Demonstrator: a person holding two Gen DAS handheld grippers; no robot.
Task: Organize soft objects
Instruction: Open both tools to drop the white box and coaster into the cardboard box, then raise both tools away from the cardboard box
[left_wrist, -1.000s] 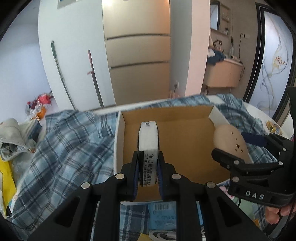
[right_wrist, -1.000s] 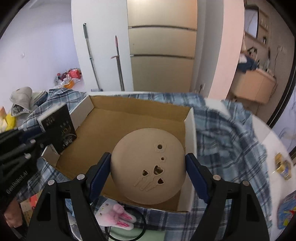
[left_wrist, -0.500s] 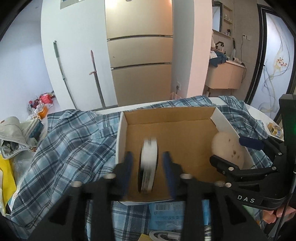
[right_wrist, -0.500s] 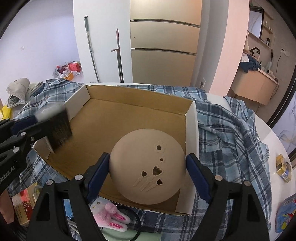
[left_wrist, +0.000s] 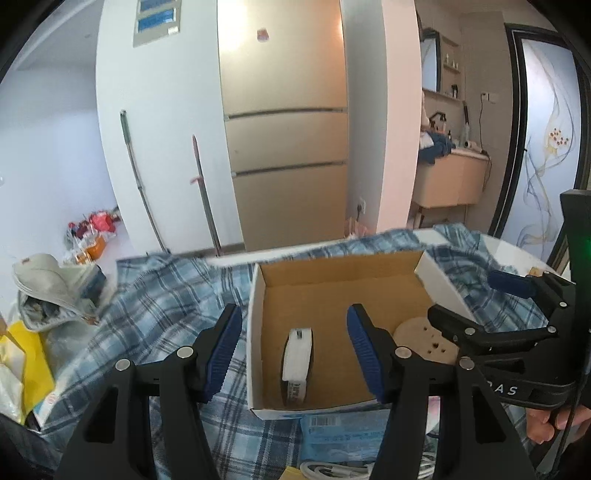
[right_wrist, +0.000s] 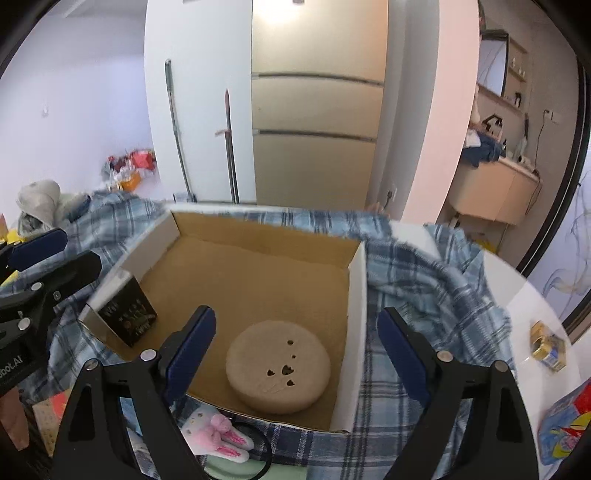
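Observation:
An open cardboard box (left_wrist: 332, 299) (right_wrist: 258, 273) sits on a blue plaid cloth. A white and black packet (left_wrist: 297, 363) stands on edge in the box's near left corner; it shows dark in the right wrist view (right_wrist: 127, 317). A round beige sponge (right_wrist: 277, 367) with heart-shaped holes lies flat in the near right part, partly hidden in the left wrist view (left_wrist: 423, 339). My left gripper (left_wrist: 295, 354) is open above the packet. My right gripper (right_wrist: 295, 358) is open above the sponge. Both are empty.
The plaid cloth (left_wrist: 166, 306) covers a white round table (right_wrist: 524, 299). A pink bunny toy (right_wrist: 218, 439) and a black ring lie before the box. A small yellow pack (right_wrist: 548, 349) and a colourful bag (right_wrist: 565, 421) lie at right. Clutter (left_wrist: 48, 291) sits at left.
Both grippers have opened and pulled up and back. The packet has dropped into the box's left corner and the sponge lies flat on the box floor.

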